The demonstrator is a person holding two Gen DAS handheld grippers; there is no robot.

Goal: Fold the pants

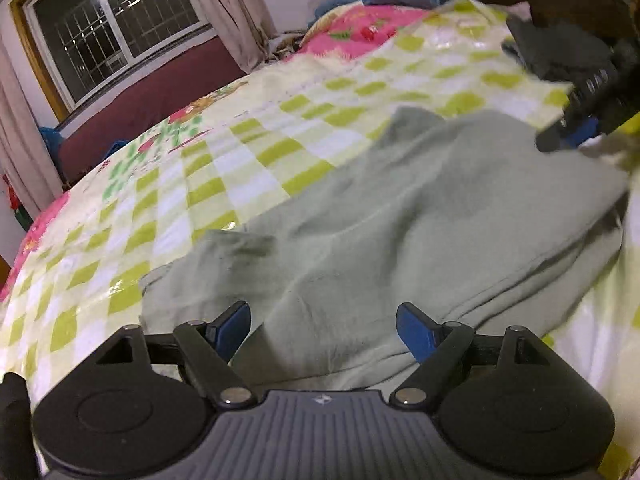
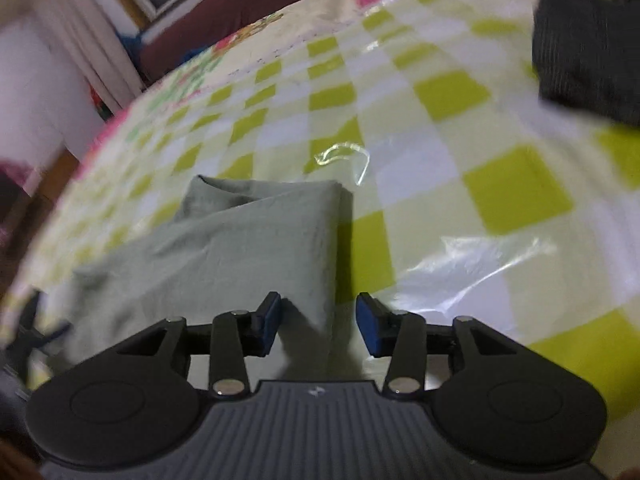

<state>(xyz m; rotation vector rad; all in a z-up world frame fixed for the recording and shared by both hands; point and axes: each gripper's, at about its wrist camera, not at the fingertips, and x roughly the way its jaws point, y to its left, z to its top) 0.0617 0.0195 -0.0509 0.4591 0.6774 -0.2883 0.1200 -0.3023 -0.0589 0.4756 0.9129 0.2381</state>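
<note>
Grey-green pants lie rumpled on a bed with a green-and-white checked cover. My left gripper hovers over their near end, open, with nothing pinched between its blue pads. Blurred at the pants' far right edge is my right gripper. In the right wrist view the pants show a folded right edge. That edge runs down between the fingers of my right gripper, which stands open, its pads clear of the cloth. My left gripper appears as a blur at the far left.
A dark folded garment lies on the cover beyond the pants, also visible as a dark garment in the left wrist view. Shiny plastic film covers the bedspread. A window, curtains and a dark red ledge stand behind the bed.
</note>
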